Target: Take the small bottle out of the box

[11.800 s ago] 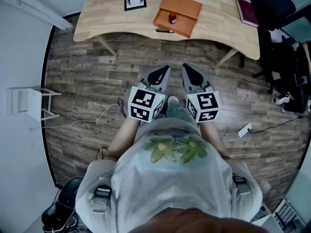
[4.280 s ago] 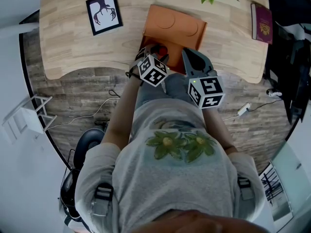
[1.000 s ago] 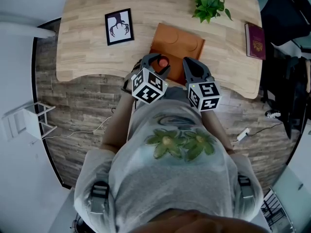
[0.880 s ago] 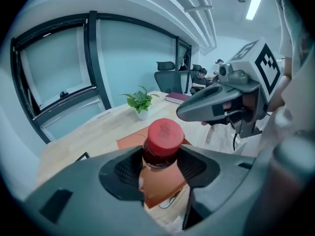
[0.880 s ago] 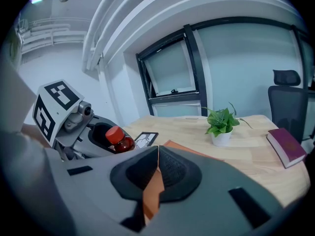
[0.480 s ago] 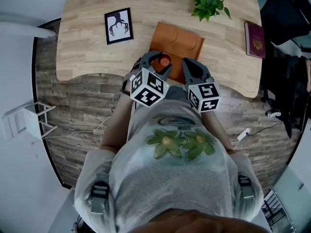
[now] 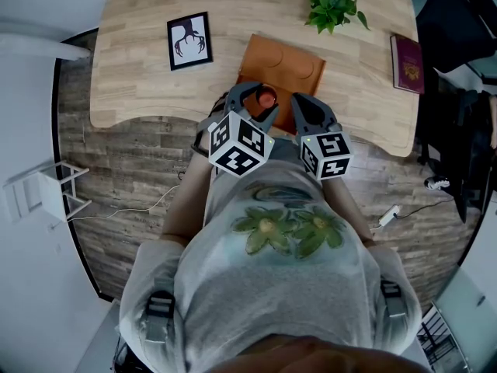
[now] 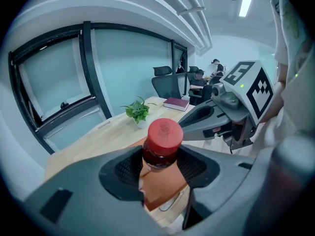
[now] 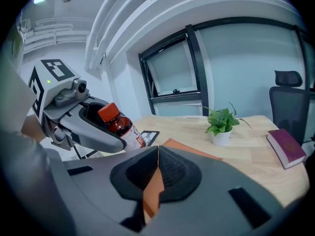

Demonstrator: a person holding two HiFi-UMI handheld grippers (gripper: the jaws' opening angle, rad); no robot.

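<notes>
Small bottle (image 8: 162,142) (red-capped), in left hand-held gripper (image 8: 160,165)

Colours as I read them on my feeds

My small bottle (image 8: 162,136) is dark brown glass with a red cap and white label. The box (image 7: 283,61) is orange, the surface (image 7: 140,61) pale wood-grain, the plant (image 7: 330,6) green, the book (image 7: 408,63) maroon, and the floor (image 7: 124,169) grey-brown planks.

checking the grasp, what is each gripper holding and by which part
Left gripper: the small brown bottle, jaws on its upper body just under the red cap. Right gripper: nothing, jaws together.
</notes>
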